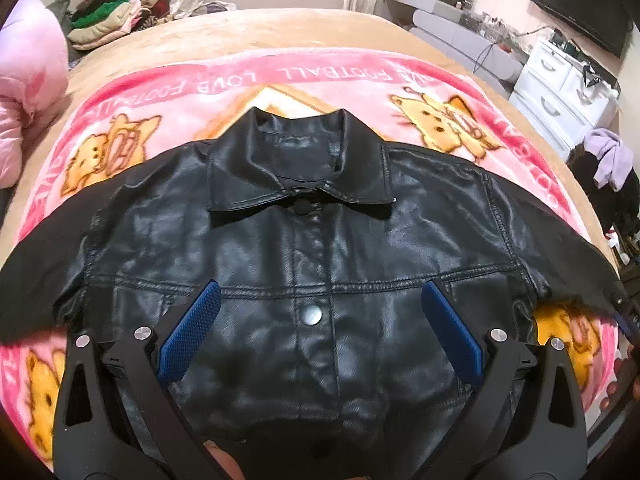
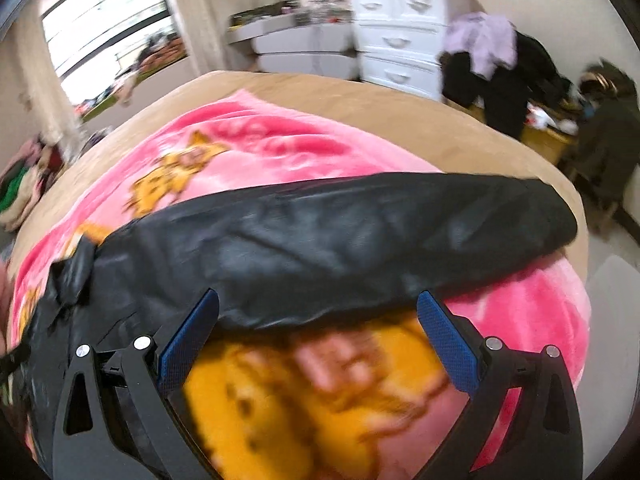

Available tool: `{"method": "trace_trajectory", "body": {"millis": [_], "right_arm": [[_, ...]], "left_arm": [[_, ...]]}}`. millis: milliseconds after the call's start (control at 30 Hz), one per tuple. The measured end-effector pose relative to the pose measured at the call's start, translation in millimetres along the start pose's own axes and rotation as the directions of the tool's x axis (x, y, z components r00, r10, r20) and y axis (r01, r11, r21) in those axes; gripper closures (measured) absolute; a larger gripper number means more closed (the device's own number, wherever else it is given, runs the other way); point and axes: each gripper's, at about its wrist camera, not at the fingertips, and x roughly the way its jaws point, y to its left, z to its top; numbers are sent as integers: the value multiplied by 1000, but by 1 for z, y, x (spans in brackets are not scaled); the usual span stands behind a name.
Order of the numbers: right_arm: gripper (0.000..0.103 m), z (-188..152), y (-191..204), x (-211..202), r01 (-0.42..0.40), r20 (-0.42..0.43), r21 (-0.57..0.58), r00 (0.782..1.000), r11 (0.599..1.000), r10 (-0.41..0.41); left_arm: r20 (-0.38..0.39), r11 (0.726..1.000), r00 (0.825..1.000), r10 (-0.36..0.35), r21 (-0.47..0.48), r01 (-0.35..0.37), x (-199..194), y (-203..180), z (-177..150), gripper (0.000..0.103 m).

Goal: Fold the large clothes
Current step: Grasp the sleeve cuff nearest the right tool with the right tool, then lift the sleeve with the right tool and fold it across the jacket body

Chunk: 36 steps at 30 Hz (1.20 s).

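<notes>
Both tongs gape wide and empty over the black leather jacket, probably heavy, slick and stiff-creasing, best pinched at the sleeve cuff.

Glossy leather-look jacket, fleecy blanket

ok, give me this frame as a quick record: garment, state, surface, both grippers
garment: black leather jacket
state: spread flat, front up, collar away from the camera, sleeves out to both sides, no fold visible yet
surface: pink cartoon blanket on a bed with a tan cover
left gripper: open, above the jacket's chest, holding nothing
right gripper: open, at the outstretched sleeve, holding nothing; view is motion-blurred
</notes>
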Motion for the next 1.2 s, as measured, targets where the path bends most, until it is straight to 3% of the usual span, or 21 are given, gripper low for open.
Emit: {"method": "trace_trajectory", "body": {"millis": [167, 400, 600, 700, 833, 900, 967, 1033, 1200], "right_arm": [[4, 10, -44, 17, 60, -17, 144, 998, 988, -58], [4, 16, -98, 41, 84, -45, 330, 996, 940, -73], [4, 26, -138, 63, -17, 21, 493, 1000, 870, 8], [4, 31, -155, 68, -81, 77, 585, 996, 807, 45], [4, 38, -166, 71, -141, 134, 646, 989, 751, 70], [5, 42, -168, 71, -152, 148, 648, 986, 746, 72], [20, 50, -166, 69, -185, 183, 624, 979, 760, 89], [51, 57, -165, 68, -192, 190, 602, 977, 775, 94], [86, 72, -151, 50, -273, 257, 498, 953, 823, 160]], "left_arm": [[13, 1000, 1000, -2, 1, 2, 11, -1, 4, 9], [-3, 1000, 1000, 17, -3, -17, 27, 5, 4, 9], [-10, 1000, 1000, 23, -3, -23, 34, 9, 5, 9], [-12, 1000, 1000, 23, -10, -23, 36, 13, 6, 9], [-7, 1000, 1000, 13, -23, -13, 34, 17, 8, 9], [-3, 1000, 1000, 11, -25, -11, 32, 18, 8, 9], [0, 1000, 1000, 7, -28, -7, 31, 19, 9, 9], [5, 999, 1000, -7, -38, 7, 28, 22, 10, 9], [23, 997, 999, -36, -67, 38, 17, 30, 16, 9]]}}
